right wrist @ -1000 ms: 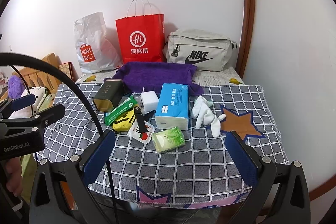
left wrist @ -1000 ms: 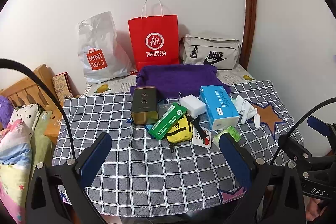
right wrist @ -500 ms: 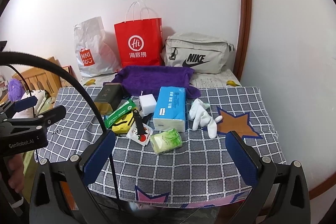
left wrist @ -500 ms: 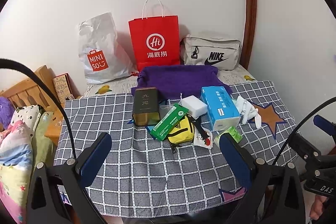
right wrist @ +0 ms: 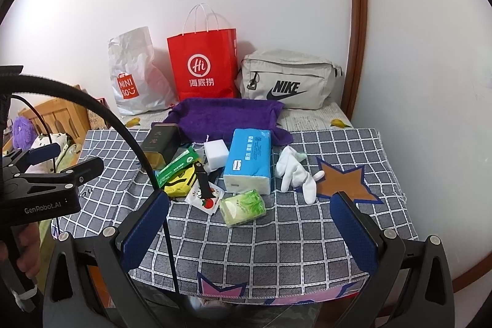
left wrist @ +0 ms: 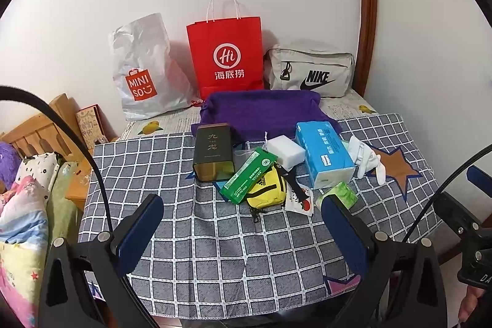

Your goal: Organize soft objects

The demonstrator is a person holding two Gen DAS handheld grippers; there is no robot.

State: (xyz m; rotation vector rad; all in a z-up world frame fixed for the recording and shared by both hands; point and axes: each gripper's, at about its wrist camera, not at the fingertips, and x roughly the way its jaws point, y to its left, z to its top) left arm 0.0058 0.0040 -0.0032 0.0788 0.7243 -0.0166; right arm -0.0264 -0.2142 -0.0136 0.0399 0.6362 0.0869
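Note:
A heap of small items lies mid-table on the checked cloth [left wrist: 215,251]: a purple towel [left wrist: 264,112], a blue tissue pack [left wrist: 323,152], a white sponge block [left wrist: 286,151], white gloves [right wrist: 296,174], a yellow pouch [left wrist: 266,192], a green soft tissue packet [right wrist: 243,206], a green flat box [left wrist: 249,175] and a dark tin [left wrist: 212,152]. My left gripper [left wrist: 243,226] hangs open over the near cloth, short of the heap. My right gripper [right wrist: 249,231] is also open, just in front of the green packet, holding nothing.
Against the back wall stand a white Miniso bag [left wrist: 144,69], a red paper bag [left wrist: 227,57] and a grey Nike bag [left wrist: 310,71]. Bedding and a wooden headboard [left wrist: 40,128] sit left of the table. A wooden door frame [right wrist: 356,20] rises at the right.
Both views have drifted slightly back and up, so the heap looks a little farther away. Nothing on the table has moved and both grippers stay open.

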